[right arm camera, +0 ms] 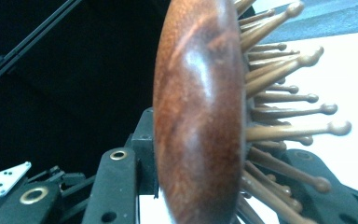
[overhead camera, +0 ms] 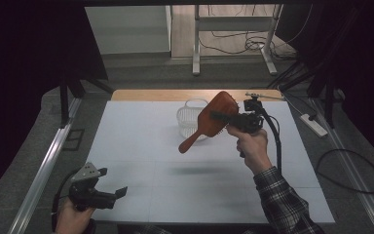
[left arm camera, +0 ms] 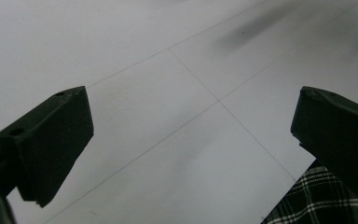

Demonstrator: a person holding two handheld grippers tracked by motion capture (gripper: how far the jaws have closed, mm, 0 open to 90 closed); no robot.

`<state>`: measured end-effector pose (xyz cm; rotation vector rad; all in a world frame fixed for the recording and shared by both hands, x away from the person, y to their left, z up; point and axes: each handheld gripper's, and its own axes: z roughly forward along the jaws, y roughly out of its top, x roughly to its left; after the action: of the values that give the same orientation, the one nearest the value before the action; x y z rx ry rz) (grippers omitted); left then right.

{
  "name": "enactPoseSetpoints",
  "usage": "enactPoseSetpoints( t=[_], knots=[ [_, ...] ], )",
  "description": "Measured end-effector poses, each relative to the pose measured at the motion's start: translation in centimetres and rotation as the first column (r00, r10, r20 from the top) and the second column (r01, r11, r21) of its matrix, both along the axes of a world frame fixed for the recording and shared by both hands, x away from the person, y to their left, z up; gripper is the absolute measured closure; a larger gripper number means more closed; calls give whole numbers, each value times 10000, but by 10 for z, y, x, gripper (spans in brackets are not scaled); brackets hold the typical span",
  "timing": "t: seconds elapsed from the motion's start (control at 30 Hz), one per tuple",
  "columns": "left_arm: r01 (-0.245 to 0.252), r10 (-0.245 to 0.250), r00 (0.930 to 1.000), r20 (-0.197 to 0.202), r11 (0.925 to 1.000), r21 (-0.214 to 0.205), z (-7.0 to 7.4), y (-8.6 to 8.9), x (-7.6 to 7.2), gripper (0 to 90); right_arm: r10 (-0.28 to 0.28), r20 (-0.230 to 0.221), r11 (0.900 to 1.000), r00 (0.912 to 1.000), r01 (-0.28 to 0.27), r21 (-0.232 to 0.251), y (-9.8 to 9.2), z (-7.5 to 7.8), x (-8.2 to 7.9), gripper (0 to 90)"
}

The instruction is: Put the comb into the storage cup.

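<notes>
One wooden hairbrush [overhead camera: 213,118], glossy oval back with round-tipped wooden pins, hangs above the far middle of the table [overhead camera: 141,161], pinched at its head by the right gripper [overhead camera: 226,117]; handle droops near-left. Slick wood might pivot or slip, striking the ribbed white basket [overhead camera: 189,117] just behind. Left gripper [overhead camera: 111,187] idles near-left, jaws wide, empty.

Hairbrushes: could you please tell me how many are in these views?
1. The wooden hairbrush is held up above the table near the white basket, clamped by its head in the right tongs.
</notes>
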<state>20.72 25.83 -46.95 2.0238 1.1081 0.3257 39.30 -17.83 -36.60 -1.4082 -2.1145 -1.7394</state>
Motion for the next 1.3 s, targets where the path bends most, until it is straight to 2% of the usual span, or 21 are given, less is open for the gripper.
enactPoseSetpoints(
  t=[0.4, 0.63, 0.93, 1.3],
  knots=[
    [-28, 31, 9999, -107, 9997, 250, -1, -3, 1, 0, -431, 112, 9990, 9990, 430, 70, -5, 10, 17, 560],
    [-34, 36, 9998, -171, 9999, 105, -1, -1, 2, 0, -671, 259, 9977, 9974, 669, 84, -5, 21, 28, 559],
    [-9, 10, 9998, -185, 10000, 63, -1, -1, 2, 0, -932, 301, 9956, 9952, 931, 64, -4, 26, 39, 560],
    [70, -67, 9999, -119, 9998, 192, -1, -2, 1, 1, -1225, 314, 9925, 9920, 1225, 21, -3, 29, 54, 559]
  ],
)
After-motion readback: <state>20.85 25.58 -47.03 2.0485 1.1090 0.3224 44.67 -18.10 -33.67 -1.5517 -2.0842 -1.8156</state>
